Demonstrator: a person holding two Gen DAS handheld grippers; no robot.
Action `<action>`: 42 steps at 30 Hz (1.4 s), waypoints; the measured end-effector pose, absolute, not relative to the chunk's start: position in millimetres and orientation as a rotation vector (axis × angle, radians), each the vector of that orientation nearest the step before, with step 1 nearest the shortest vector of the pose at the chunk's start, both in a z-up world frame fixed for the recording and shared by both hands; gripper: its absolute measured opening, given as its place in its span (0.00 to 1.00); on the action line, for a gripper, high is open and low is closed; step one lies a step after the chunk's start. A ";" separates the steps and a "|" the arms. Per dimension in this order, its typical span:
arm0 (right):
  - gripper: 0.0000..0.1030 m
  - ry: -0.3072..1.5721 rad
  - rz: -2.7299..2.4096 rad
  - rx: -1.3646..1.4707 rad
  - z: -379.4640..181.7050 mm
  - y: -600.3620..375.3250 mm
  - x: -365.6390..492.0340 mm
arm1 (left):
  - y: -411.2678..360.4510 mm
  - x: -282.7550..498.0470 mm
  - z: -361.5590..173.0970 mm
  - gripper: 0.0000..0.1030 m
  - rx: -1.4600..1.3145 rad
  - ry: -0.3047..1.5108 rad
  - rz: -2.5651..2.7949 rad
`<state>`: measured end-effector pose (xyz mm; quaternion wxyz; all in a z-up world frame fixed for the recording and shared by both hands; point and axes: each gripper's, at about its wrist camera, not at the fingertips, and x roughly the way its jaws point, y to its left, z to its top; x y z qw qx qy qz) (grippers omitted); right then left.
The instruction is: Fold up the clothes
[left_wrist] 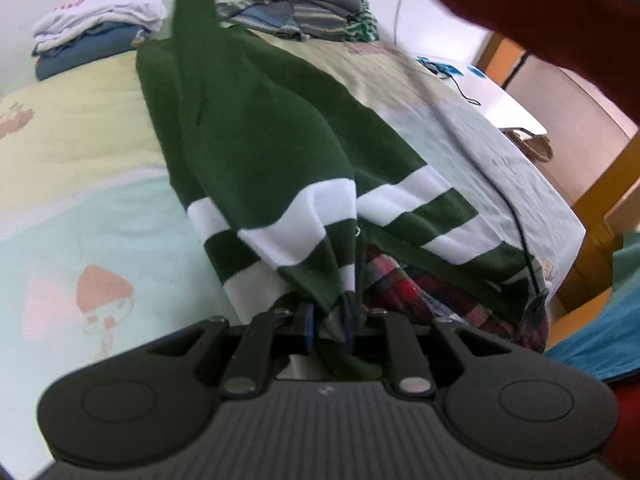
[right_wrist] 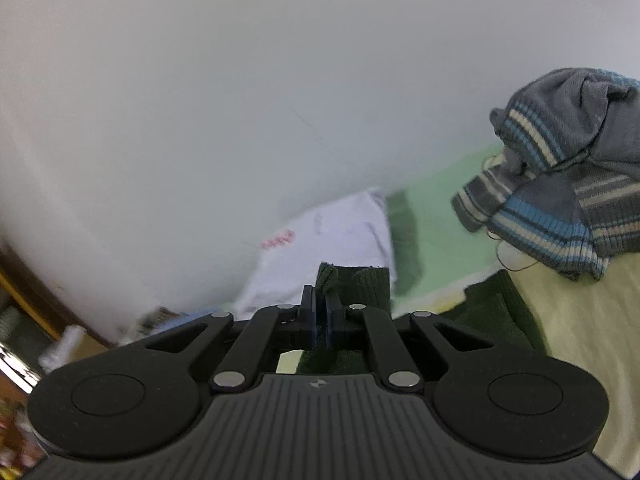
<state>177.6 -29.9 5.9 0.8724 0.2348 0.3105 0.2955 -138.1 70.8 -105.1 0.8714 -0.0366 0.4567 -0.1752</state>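
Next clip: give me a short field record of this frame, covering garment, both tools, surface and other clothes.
garment: green sweater with white stripes, partly lifted, draped across the bed
left tool: shut on striped end of sweater
right tool: shut on ribbed green edge
surface: bed cover, pale yellow and mint
folded stack: white and blue items, far left
unfolded pile: grey striped knits, far side
under sweater: red plaid cloth

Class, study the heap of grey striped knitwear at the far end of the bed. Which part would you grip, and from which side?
Grip the ribbed striped hem hanging at the lower left of the grey striped knitwear, coming in from the bed's open side. That edge lies loose and thin on the bedsheet, probably easier to pinch than the bunched bulk above.
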 end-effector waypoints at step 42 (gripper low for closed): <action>0.08 0.762 0.646 0.121 -110.4 39.0 190.8 | 66.5 -129.8 -108.8 0.43 -0.011 0.945 -0.533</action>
